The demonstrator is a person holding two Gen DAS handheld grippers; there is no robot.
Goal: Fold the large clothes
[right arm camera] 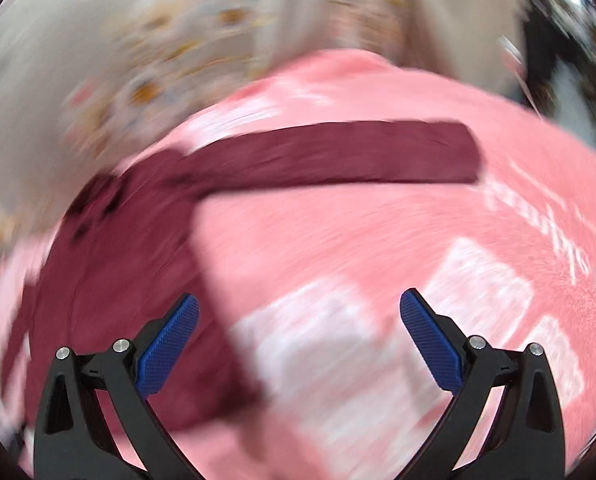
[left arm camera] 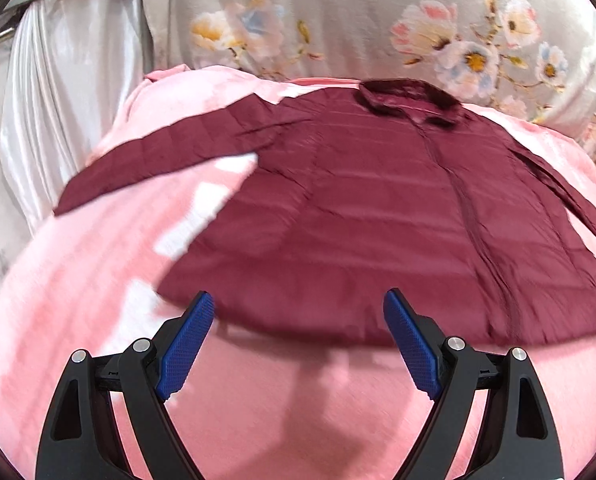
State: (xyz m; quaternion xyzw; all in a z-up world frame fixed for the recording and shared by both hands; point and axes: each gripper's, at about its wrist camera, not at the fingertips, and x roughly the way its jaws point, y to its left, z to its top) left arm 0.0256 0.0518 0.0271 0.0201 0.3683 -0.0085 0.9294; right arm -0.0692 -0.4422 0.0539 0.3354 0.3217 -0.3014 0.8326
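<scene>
Pink blanket (left arm camera: 78,288) covers the bed. Maroon jacket (left arm camera: 377,208) lies flat at its middle, front up, collar toward the far edge, both sleeves (right arm camera: 337,152) spread out. No fold made yet; all folding left. Left hand-held gripper (left arm camera: 298,320) and right hand-held gripper (right arm camera: 298,320) released, gripping nothing.

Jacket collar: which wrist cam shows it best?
Left wrist. The maroon jacket lies spread flat on the pink blanket, and its collar is in fairly sharp view at the far end. The right wrist view is motion-blurred: the collar is only a dark smear at left, with one sleeve stretched out.
</scene>
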